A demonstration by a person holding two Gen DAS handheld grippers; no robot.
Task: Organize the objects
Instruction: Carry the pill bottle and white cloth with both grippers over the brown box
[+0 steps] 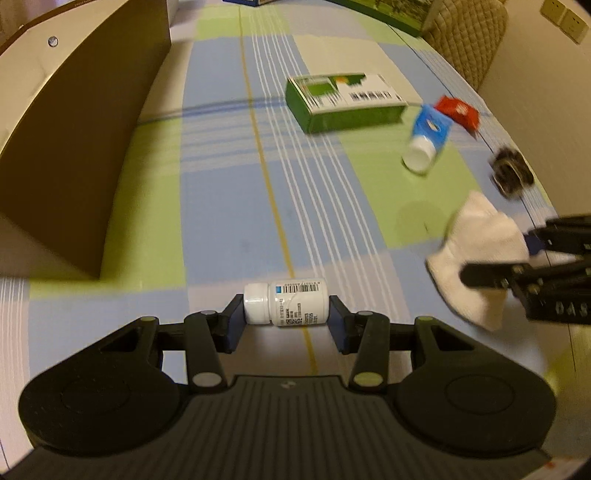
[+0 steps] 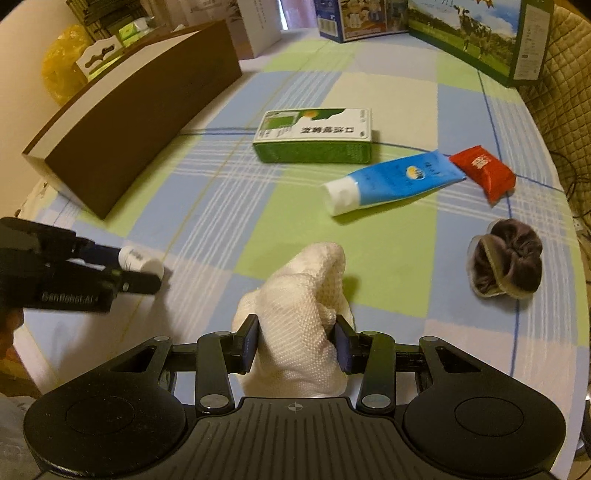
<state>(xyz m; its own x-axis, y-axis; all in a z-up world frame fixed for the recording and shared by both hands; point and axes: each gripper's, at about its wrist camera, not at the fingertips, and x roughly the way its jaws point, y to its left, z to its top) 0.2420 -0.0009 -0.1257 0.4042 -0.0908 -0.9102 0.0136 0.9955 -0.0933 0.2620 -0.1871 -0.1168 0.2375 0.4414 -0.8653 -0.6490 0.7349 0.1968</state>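
Observation:
My left gripper [image 1: 286, 314] is shut on a small white pill bottle [image 1: 286, 302], which lies sideways between the pads with its cap to the left. In the right wrist view the same left gripper [image 2: 147, 267] comes in from the left with the pill bottle [image 2: 142, 258] in it. My right gripper [image 2: 295, 341] is shut on a bunched white mesh cloth [image 2: 299, 306]. From the left wrist view, the right gripper [image 1: 495, 254] reaches in from the right edge, and the white cloth [image 1: 476, 254] hangs from it above the checked tablecloth [image 1: 221, 221].
A brown open box [image 2: 140, 122] stands at the left. On the table lie a green and white carton [image 2: 314, 136], a blue tube with a white cap [image 2: 391, 181], a red packet [image 2: 484, 171] and a dark scrunchie [image 2: 506, 258]. Printed boxes [image 2: 472, 33] line the far edge.

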